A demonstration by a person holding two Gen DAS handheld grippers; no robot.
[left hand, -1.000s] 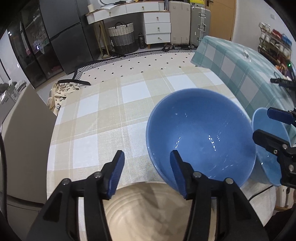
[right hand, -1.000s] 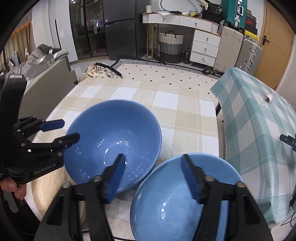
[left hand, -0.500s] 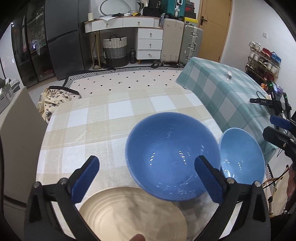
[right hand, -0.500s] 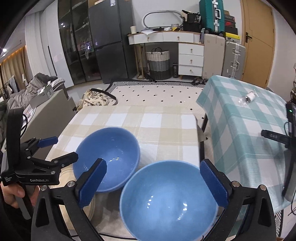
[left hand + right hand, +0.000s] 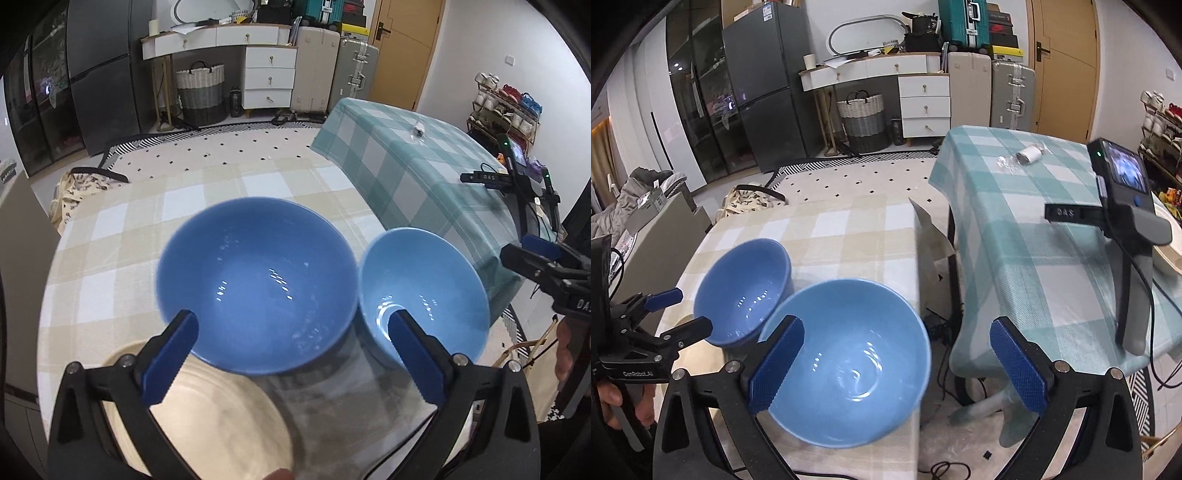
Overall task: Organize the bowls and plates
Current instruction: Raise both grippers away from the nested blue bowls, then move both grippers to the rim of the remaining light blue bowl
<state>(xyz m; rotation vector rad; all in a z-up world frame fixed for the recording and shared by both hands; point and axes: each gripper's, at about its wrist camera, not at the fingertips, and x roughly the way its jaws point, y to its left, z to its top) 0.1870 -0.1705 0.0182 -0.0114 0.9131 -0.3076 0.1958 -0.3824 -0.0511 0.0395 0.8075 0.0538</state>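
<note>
both grippers have just let go: the left gripper (image 5: 291,360) and right gripper (image 5: 895,365) stand wide open, holding nothing. the darker blue bowl (image 5: 258,284) and lighter blue bowl (image 5: 849,362) sit side by side on the counter (image 5: 122,236), just beyond the fingers, so both look placed; the beige plate (image 5: 207,424) below the left fingers seems next.

The left gripper (image 5: 291,349) stands wide apart over the beige checked table (image 5: 122,236), its blue pads having just swung open, and nothing is held between them. Ahead of the left pad at about eleven o'clock sits the darker blue bowl (image 5: 255,280); just beside it at three o'clock is the lighter blue bowl (image 5: 424,291), their rims almost touching. A cream ribbed plate (image 5: 207,417) lies at seven o'clock from the dark bowl, partly under its near edge. The right gripper (image 5: 535,258) shows at the frame's three o'clock edge, fingers apart. A teal checked table (image 5: 413,166) stands at one o'clock.
</note>
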